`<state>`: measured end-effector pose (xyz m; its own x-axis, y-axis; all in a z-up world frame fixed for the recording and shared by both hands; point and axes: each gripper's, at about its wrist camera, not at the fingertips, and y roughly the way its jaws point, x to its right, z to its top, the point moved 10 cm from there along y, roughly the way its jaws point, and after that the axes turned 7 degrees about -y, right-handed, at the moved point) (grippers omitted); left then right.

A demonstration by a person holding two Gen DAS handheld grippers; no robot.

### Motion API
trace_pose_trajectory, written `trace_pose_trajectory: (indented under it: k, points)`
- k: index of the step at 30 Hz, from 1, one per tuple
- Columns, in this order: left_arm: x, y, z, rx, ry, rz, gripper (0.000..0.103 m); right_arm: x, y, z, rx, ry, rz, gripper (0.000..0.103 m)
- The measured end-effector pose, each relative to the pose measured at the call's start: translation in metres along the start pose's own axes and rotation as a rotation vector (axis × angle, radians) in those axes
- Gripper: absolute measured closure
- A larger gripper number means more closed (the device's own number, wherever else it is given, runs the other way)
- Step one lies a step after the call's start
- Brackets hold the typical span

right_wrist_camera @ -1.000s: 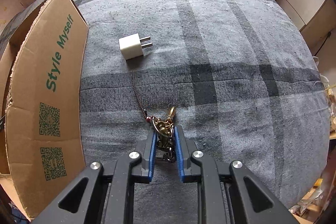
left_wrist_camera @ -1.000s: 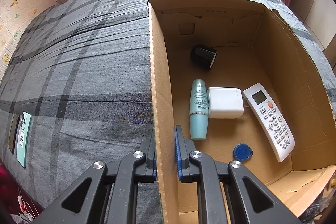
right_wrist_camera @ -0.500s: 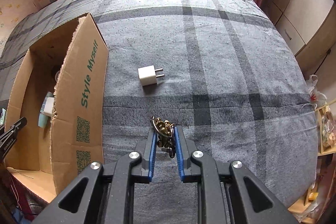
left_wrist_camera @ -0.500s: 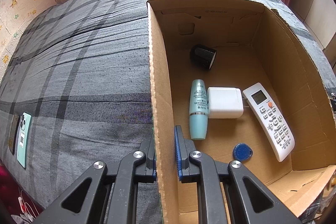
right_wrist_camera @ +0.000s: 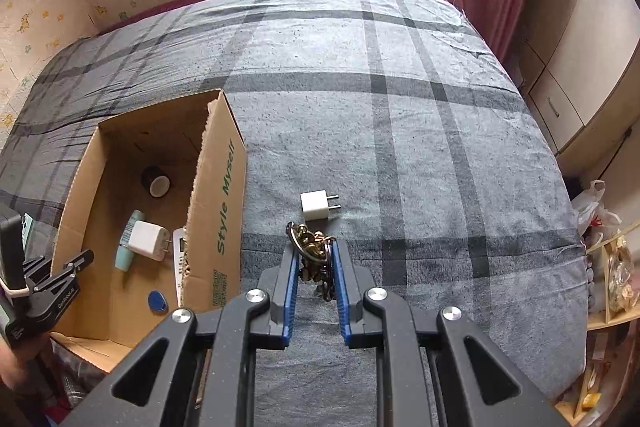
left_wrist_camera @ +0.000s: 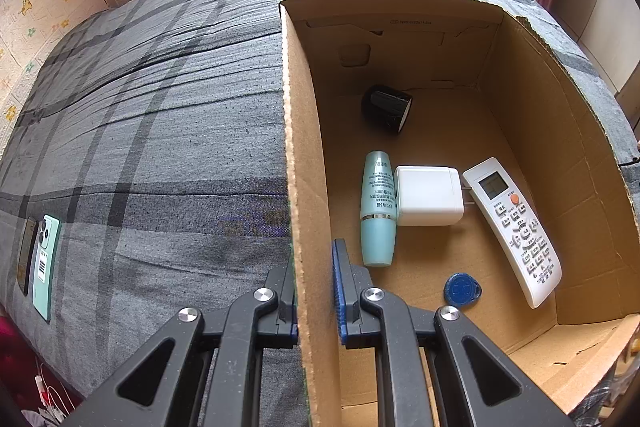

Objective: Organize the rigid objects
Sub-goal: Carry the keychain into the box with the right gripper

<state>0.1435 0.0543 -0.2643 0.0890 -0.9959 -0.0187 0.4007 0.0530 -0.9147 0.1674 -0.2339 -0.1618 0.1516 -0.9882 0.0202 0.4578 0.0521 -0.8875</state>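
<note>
The left gripper clamped the box wall; the right gripper held a keychain over bare blanket, charger just ahead.

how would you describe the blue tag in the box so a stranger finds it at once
Look inside the open cardboard box on the grey plaid bed. On its floor at the near end, beside the white remote, lies the blue tag. It is the only blue, flat, teardrop-shaped piece there, and the smallest.
</note>
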Motion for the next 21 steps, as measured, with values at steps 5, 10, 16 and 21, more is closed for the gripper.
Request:
trace_pose_trajectory:
  k: [5, 10, 16, 21]
  points:
    - [-0.001, 0.0, 0.0, -0.001, -0.003, -0.002, 0.089, -0.01, -0.014, 0.015, 0.034, -0.015, 0.019, 0.086]
    - [-0.001, 0.0, 0.0, -0.001, -0.002, -0.001, 0.089, -0.025, -0.026, 0.028, 0.066, -0.038, 0.034, 0.086]
    - [-0.001, 0.001, 0.0, 0.0, 0.0, 0.001, 0.089, -0.052, -0.037, 0.041, 0.098, -0.083, 0.068, 0.086]
    - [-0.001, 0.001, 0.0, -0.001, -0.002, 0.001, 0.089, -0.08, -0.042, 0.049, 0.113, -0.124, 0.105, 0.086]
